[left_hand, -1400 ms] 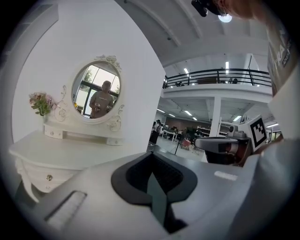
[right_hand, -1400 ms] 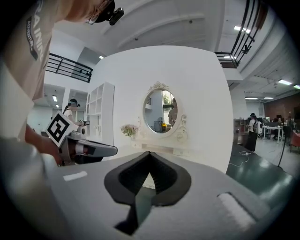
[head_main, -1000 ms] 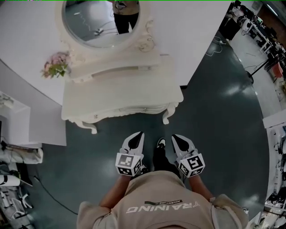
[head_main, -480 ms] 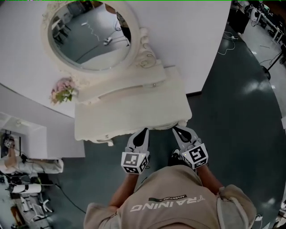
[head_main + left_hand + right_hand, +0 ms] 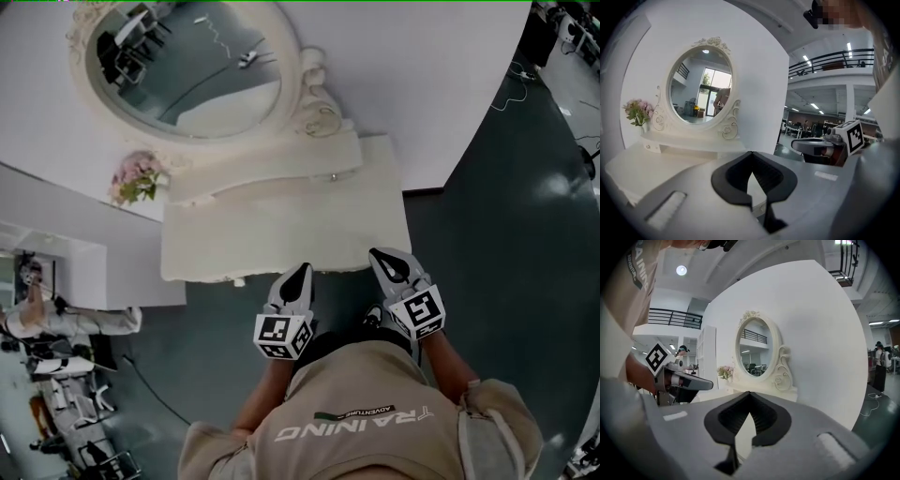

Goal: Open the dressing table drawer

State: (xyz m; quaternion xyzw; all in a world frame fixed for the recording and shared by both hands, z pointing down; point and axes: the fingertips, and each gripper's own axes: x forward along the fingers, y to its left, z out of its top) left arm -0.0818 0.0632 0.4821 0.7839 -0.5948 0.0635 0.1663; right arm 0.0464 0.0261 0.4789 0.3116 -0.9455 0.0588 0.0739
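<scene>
2 closed grippers (image 5: 302, 270) (image 5: 381, 254) — 1 dressing table (image 5: 281, 234), 1 mirror (image 5: 187, 80)

Your left gripper (image 5: 300, 274) and right gripper (image 5: 382, 255) point forward side by side, slightly apart and roughly level, each with jaws closed on nothing.

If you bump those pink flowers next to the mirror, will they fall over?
Probably. The pink flowers seem to stand tall on a narrow base, so a nudge could tip them. They look small and light, so they would likely slide easily. They sit near the left end of the dressing table, so they might fall off.
</scene>
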